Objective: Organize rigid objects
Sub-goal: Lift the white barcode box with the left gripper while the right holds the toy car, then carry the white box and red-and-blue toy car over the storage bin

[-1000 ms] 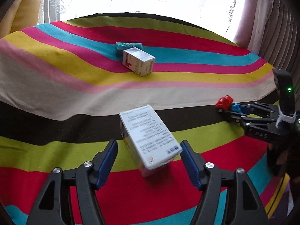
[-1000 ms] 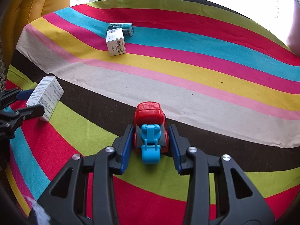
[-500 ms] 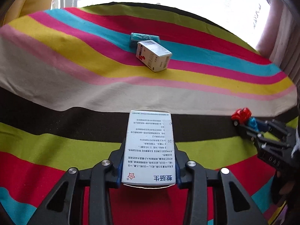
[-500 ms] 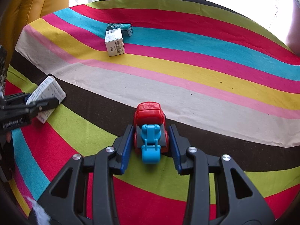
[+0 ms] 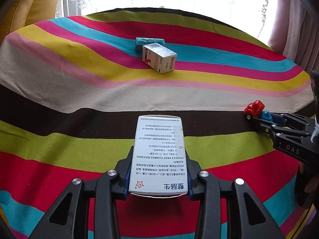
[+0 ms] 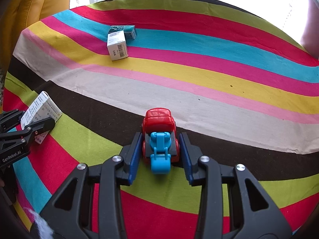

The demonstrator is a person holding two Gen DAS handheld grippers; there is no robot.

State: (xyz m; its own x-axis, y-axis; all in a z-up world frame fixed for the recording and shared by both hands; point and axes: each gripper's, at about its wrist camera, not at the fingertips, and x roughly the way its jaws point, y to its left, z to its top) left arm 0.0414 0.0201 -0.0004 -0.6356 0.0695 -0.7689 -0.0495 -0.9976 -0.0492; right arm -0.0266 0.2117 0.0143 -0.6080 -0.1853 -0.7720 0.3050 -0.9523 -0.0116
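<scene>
Both tools loaded — carrying comes next

Our left tool clamps the white medicine box; our right tool grips the red-and-blue toy truck — both low on the striped surface. Next, we judge, lift toward the two boxes at twelve o'clock, near the curtained window.

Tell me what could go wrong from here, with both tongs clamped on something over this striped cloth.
1. The left tongs grip the white printed cardboard box only near its close end; the long free end could pivot or slip.
2. The right tongs pinch the red and blue plastic toy truck by its wheeled sides, so it may squirt out.
3. The soft striped tablecloth could snag and drag.
</scene>
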